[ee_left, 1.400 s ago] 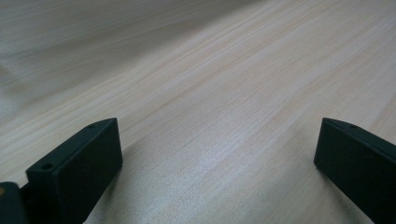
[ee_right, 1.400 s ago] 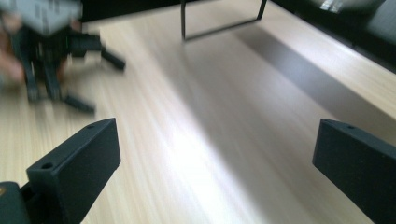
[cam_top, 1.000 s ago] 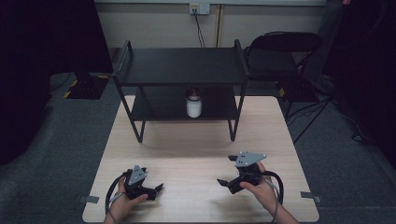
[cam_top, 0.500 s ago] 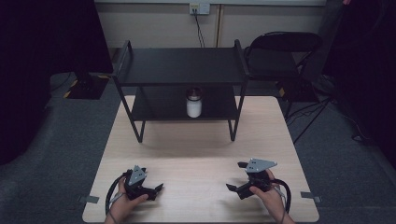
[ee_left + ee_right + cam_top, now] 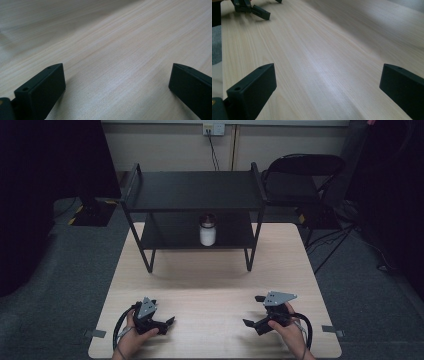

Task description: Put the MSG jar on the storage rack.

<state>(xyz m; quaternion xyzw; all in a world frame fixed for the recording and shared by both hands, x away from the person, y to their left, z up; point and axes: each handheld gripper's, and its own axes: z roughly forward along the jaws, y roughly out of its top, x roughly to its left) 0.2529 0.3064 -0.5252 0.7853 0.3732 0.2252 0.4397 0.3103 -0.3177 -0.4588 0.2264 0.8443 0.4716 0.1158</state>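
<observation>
Bare wooden table (image 5: pixel 215 285) lies between both grippers' wide-spread, empty jaws.

Black folding chair (image 5: pixel 305 175) past the far right corner of the pale wooden table (image 5: pixel 215 285), on grey carpet (image 5: pixel 370 285); white wall socket (image 5: pixel 214 129) behind (dark cable (image 5: pixel 213 149) hanging from it); tape strips (image 5: pixel 332 330) beside the near corners

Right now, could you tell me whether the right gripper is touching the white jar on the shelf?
Apart. The high view shows the right gripper near the table's front edge, with bare wood between it and the white jar.
</observation>
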